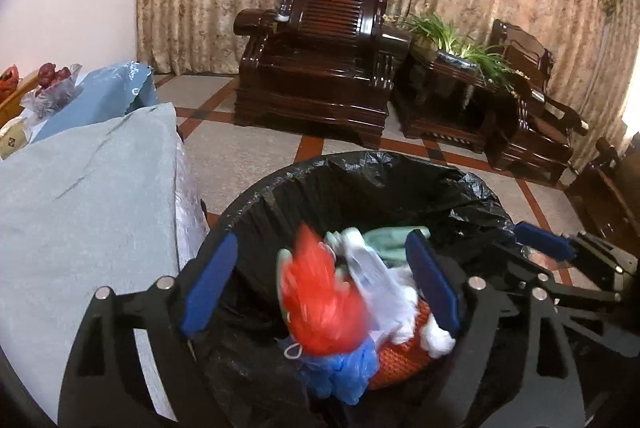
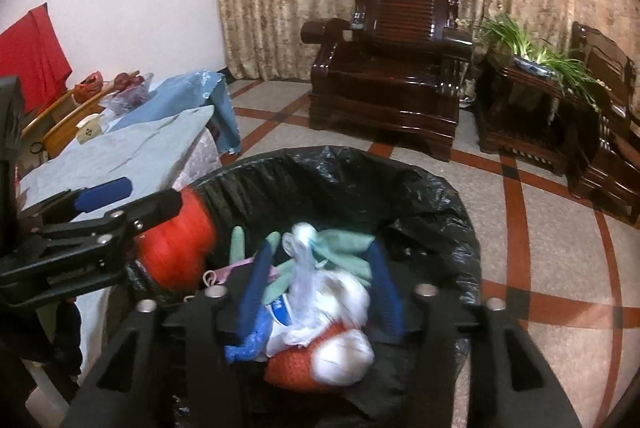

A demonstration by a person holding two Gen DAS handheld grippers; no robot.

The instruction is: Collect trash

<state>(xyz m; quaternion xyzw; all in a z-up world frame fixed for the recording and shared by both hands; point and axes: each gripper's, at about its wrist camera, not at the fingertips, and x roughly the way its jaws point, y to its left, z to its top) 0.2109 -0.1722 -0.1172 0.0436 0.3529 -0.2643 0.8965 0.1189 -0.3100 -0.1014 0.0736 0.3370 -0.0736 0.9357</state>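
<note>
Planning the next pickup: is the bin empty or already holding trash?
Holding trash. Inside the black-lined bin lie a white plastic bag, a red mesh bag, blue and green pieces.

A dark wooden armchair is standing well beyond the jaws; a blue-clothed table is lying to their left.

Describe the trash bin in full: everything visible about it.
The trash bin is round and lined with a crinkled black plastic bag folded over its rim. It stands upright on the tiled floor beside the cloth-covered table. Inside lie red, blue, white and pale green plastic scraps over orange netting. The left gripper and right gripper hang open above it, each with loose trash between the jaws.
</note>
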